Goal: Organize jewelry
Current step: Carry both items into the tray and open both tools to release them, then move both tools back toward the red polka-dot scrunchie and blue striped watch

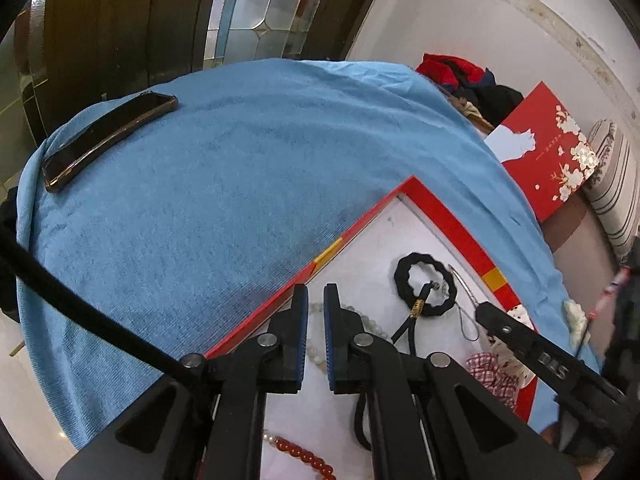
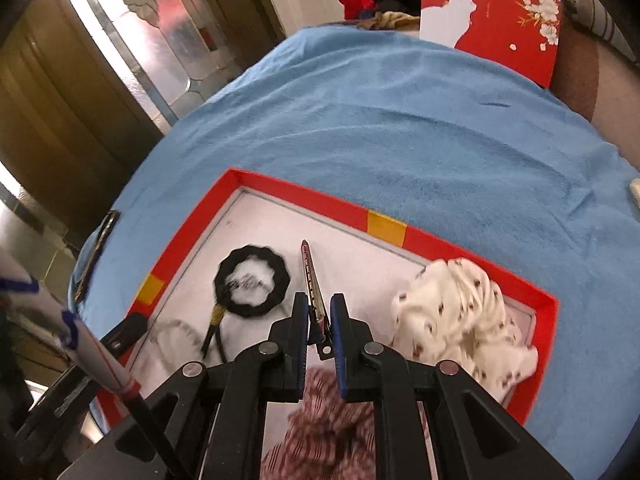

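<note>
**Hair clip lies lengthwise between the right gripper's fingers**

The right gripper (image 2: 320,322) hovers over the red-rimmed, white-floored shallow box (image 2: 304,190). The slim silver metal hair clip (image 2: 313,280) sits between its fingers, long axis running toward 12 o'clock, tip slightly toward 11. Fingers close beside it; whether they pinch it cannot be told.

The left gripper (image 1: 316,312), fingers narrowly apart and empty, is farther off; the black ruffled scrunchie (image 1: 425,289) lies at its 2 o'clock.

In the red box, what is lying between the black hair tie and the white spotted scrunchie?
In the right wrist view, a metal hair clip lies between the black hair tie and the white spotted scrunchie. The right claw has its fingers around the clip's near end.
</note>
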